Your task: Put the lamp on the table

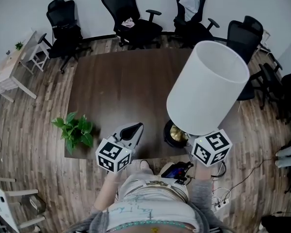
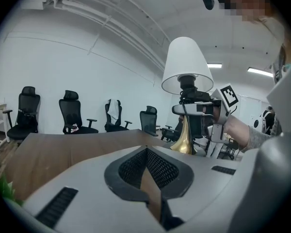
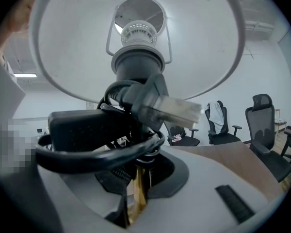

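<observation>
Brass stem (image 2: 184,140) clamped in the right hand-held gripper (image 3: 135,188) steadies the lamp (image 1: 207,86) upright over the counter (image 1: 121,81). Left hand-held gripper (image 1: 134,130) is closed, empty

**Head view:** from above and behind the left gripper (image 1: 134,129), steeply down on the table (image 1: 116,91). **Left gripper view:** low, facing forward, lamp (image 2: 186,72) near on its right. **Right gripper view:** from the right gripper (image 3: 136,198), close beneath the lamp, tilted upward. All views share the office chairs (image 1: 131,18).
</observation>
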Demonstrator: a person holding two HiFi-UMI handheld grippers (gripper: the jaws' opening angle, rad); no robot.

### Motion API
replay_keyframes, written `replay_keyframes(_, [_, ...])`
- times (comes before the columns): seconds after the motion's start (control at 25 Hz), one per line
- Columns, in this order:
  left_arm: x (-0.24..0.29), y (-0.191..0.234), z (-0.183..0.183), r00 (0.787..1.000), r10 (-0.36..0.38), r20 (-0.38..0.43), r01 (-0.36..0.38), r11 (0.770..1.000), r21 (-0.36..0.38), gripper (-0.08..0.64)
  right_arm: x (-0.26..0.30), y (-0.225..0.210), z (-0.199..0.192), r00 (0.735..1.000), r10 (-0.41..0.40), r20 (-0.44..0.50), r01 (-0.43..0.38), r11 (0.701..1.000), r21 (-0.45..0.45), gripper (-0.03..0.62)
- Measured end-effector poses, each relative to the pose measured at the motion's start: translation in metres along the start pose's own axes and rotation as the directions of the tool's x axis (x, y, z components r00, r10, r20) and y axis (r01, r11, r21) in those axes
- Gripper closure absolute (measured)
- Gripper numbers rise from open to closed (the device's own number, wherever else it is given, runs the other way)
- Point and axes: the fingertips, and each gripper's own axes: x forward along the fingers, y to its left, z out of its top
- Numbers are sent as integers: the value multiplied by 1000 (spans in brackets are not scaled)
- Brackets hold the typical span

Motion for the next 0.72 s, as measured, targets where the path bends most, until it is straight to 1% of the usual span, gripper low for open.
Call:
replay_keyframes(0.12, [12,-5,1,1000,-16,-13,16,1000,4,548,-1,-12,0,1000,-6,-9,6,1000,9,541])
replay_keyframes(0.2, [19,-7,3,1000,-13,-14,13,1000,3,548,-1,-20,0,1000,-5,-15,5,1000,8,541])
replay_keyframes(0.44, [42,-13,11,999,40,13,-40,999,-37,548,1,-47,3,998,39,-45,-39,999,-8,541])
replay_keyframes(0.72, [71,-26,36,996,78,41,-77,997,-18,548,3,-82,7,993,99,-70,-100,995,-17,541])
